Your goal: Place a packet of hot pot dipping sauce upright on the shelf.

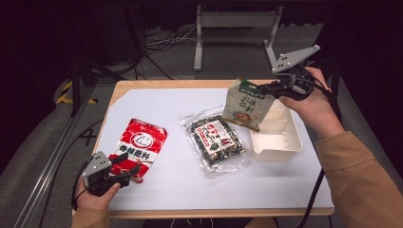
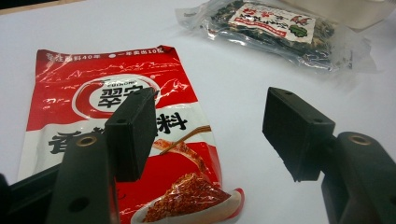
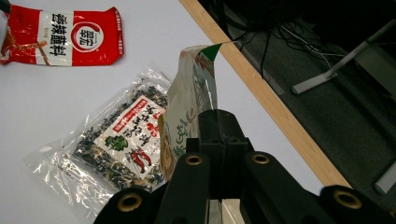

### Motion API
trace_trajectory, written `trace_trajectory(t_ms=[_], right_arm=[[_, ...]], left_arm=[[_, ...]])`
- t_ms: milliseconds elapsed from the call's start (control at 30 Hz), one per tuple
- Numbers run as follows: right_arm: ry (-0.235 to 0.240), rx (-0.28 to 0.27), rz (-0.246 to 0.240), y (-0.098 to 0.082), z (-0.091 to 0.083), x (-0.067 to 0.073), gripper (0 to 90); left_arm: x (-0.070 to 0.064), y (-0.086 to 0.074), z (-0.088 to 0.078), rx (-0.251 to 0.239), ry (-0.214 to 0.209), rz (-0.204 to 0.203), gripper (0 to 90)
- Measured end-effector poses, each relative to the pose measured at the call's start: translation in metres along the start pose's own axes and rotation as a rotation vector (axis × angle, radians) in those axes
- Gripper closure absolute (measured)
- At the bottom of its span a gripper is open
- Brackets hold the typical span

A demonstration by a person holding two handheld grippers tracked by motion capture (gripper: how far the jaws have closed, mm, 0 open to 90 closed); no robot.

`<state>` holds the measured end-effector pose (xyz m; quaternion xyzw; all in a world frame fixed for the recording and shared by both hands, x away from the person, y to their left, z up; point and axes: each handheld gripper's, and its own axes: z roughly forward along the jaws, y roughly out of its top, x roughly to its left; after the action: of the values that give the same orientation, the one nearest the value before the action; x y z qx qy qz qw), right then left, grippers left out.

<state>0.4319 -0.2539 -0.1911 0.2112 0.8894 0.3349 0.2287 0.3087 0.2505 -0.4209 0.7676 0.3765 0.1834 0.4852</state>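
A beige packet (image 1: 247, 104) is held in the air between the closed jaws of the right gripper (image 1: 272, 88), above the near end of the white tray (image 1: 280, 142), while the left gripper (image 1: 129, 172) is kept with jaws wide apart over the red packet (image 1: 140, 142), beside the clear packet (image 1: 216, 138)

Flat red foil packet (image 1: 138, 147): white band, black characters, round red-white logo. Clear plastic bag of dark dried bits (image 1: 217, 140): white label, red print. Cream-green pouch (image 1: 247, 104), brown base. Cream plastic tray (image 1: 278, 142). White table sheet (image 1: 190, 180), pale wood edge.
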Motion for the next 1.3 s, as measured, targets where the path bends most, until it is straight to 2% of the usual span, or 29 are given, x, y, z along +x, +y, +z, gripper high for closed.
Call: trace_trajectory(t_ms=[933, 1300], right_arm=[[-0.100, -0.013, -0.061, -0.021, -0.002, -0.059, 89.7], [-0.113, 0.001, -0.097, -0.029, 0.004, -0.080, 89.7]], left_arm=[[-0.001, -0.003, 0.002, 0.015, 0.012, 0.009, 35.9], [-0.004, -0.010, -0.010, 0.008, 0.039, -0.004, 35.9]])
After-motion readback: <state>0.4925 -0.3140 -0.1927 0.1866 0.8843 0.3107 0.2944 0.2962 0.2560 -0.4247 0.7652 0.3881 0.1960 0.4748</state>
